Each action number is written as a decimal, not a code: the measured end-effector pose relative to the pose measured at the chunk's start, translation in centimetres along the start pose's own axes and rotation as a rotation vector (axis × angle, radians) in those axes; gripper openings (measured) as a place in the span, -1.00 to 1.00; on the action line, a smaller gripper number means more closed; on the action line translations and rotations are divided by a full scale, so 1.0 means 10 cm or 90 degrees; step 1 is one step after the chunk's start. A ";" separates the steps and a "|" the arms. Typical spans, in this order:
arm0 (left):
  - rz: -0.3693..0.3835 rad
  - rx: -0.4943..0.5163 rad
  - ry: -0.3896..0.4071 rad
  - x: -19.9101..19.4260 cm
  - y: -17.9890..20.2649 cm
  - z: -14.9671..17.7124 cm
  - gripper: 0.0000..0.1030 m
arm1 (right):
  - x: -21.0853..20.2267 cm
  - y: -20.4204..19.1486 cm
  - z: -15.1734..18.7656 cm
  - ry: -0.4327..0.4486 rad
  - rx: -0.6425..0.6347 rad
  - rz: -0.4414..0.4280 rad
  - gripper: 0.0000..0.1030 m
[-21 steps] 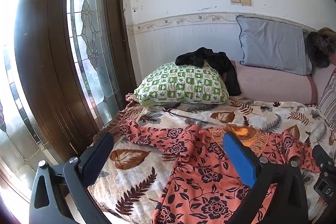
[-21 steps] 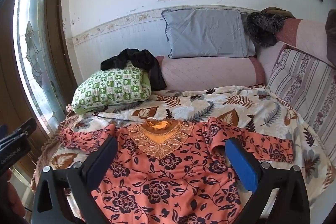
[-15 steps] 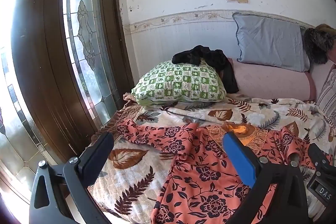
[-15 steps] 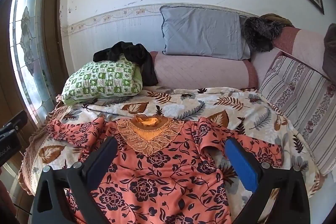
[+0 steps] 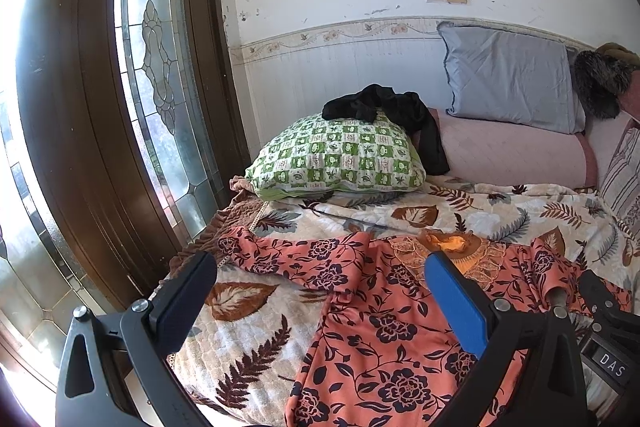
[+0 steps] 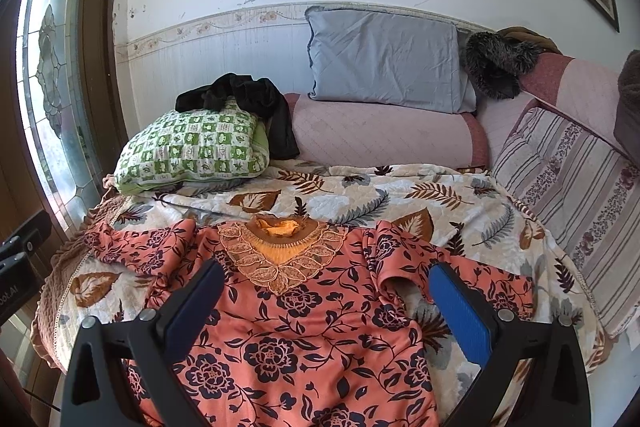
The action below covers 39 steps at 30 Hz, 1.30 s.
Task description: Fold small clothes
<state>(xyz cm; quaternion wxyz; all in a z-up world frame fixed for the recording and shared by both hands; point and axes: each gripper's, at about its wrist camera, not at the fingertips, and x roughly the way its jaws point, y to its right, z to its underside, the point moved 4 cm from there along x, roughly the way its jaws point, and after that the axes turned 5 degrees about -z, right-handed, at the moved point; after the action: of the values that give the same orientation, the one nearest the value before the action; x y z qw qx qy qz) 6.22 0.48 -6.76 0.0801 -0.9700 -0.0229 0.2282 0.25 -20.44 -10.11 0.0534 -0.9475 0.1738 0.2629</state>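
Observation:
A salmon-orange top with dark flowers and a lace collar (image 6: 304, 331) (image 5: 384, 311) lies spread face up on the leaf-print bedspread (image 6: 352, 195), sleeves out to both sides. My right gripper (image 6: 322, 281) hovers open above its chest, nothing between the fingers. My left gripper (image 5: 320, 273) also stands open, over the garment's left sleeve and the bedspread (image 5: 256, 323) beside it. Neither touches the cloth. The right gripper's body shows at the left wrist view's right edge.
A green checked pillow (image 6: 196, 151) with a black garment (image 6: 248, 99) on it sits at the back left. A grey pillow (image 6: 384, 59) leans on the wall above a pink bolster (image 6: 384, 135). Striped cushions (image 6: 568, 195) line the right. A glazed wooden door (image 5: 120, 107) stands left.
Both grippers have drifted slightly; the views tilt a little, so the bed sits lower in the frames. The garment lies as before and both grippers stay open.

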 end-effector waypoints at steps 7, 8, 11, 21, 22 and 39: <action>0.001 -0.002 -0.012 0.06 -0.04 0.05 1.00 | 0.03 -0.02 0.01 -0.010 -0.005 0.000 1.00; 0.001 -0.002 -0.015 0.08 -0.04 0.06 1.00 | 0.04 -0.03 0.01 -0.010 -0.008 0.002 1.00; 0.000 -0.004 -0.022 0.11 -0.06 0.10 1.00 | 0.06 -0.08 0.01 -0.016 -0.023 0.006 1.00; -0.006 -0.008 -0.034 0.24 -0.09 0.14 1.00 | 0.15 -0.15 0.01 -0.005 -0.042 0.001 1.00; -0.007 -0.008 -0.038 0.26 -0.09 0.15 1.00 | 0.17 -0.14 0.01 -0.002 -0.040 -0.002 1.00; 0.073 0.003 -0.181 0.98 0.35 0.59 1.00 | 0.84 0.86 0.40 -0.112 0.112 -0.017 1.00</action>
<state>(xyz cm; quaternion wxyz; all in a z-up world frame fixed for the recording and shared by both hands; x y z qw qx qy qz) 12.39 -1.36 -16.85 0.0654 -0.9276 0.0219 0.3672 1.99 -30.28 -18.02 0.1546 -0.9147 0.1782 0.3281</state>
